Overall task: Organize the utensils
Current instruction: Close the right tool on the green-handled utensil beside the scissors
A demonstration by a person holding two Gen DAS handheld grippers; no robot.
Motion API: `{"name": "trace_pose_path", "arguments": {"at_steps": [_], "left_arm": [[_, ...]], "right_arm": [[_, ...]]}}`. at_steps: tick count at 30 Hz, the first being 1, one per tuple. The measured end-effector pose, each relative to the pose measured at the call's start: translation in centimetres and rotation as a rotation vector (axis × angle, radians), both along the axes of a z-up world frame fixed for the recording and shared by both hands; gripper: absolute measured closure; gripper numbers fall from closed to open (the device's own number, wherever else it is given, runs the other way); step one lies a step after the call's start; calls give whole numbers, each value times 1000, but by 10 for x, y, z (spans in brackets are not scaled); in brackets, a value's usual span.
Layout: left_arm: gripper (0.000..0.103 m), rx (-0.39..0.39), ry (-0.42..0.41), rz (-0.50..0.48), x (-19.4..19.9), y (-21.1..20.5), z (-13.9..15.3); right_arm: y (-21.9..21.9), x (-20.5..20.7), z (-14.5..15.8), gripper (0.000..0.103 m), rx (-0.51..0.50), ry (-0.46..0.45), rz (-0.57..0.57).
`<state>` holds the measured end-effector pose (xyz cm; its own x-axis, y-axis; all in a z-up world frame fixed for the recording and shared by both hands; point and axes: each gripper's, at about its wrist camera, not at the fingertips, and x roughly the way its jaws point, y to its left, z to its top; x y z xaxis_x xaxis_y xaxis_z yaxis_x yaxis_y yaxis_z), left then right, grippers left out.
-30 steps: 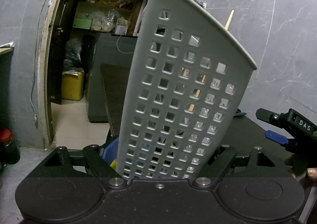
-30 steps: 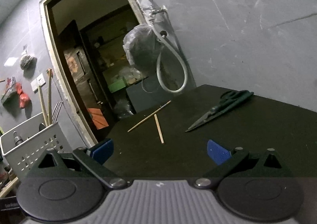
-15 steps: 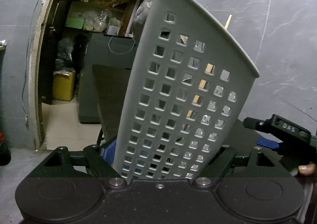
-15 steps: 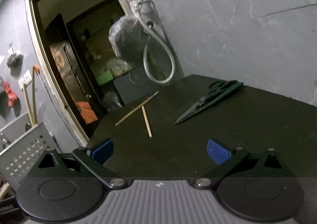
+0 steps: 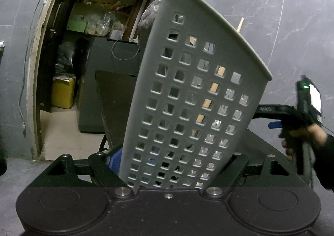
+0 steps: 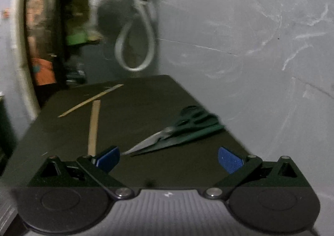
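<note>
Grey perforated plastic utensil basket [image 5: 194, 98] gripped in left tongs [image 5: 173, 165]; right tongs [image 6: 169, 157] open above black bench [image 6: 146, 100], near green-handled scissors [image 6: 177, 131].

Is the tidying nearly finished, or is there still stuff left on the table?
Partly done. The basket already has a stick poking out, and the left gripper is holding that basket. The right gripper is open and empty. Two sticks and the scissors lie on the table, waiting.
</note>
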<state>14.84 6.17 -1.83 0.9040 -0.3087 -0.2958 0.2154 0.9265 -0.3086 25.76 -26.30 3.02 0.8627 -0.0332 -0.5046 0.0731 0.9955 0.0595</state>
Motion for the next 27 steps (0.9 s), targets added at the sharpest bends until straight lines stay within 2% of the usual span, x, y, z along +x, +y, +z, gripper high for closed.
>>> {"name": "trace_pose_path", "arguments": {"at_steps": [8,13,19,25,27], "left_arm": [[19,-9,-3,-5,-4,2,-5],[19,-13,-2,-7,-4,3,-6],[19,-13,-2,-6,-4,3,-6],[18,-12,-2,-6,-4,3,-6],[18,-12,-2,-6,-5,3,-6]], "right_arm": [[-5,59,-12,0,-30,73,-168],[-7,83,-20,0,-76,113,-226],[-16,101,-32,17,-33,179,-276],[-30,109,-43,27,45,185,-271],[-31,110,-42,37,40,174,-264]]}}
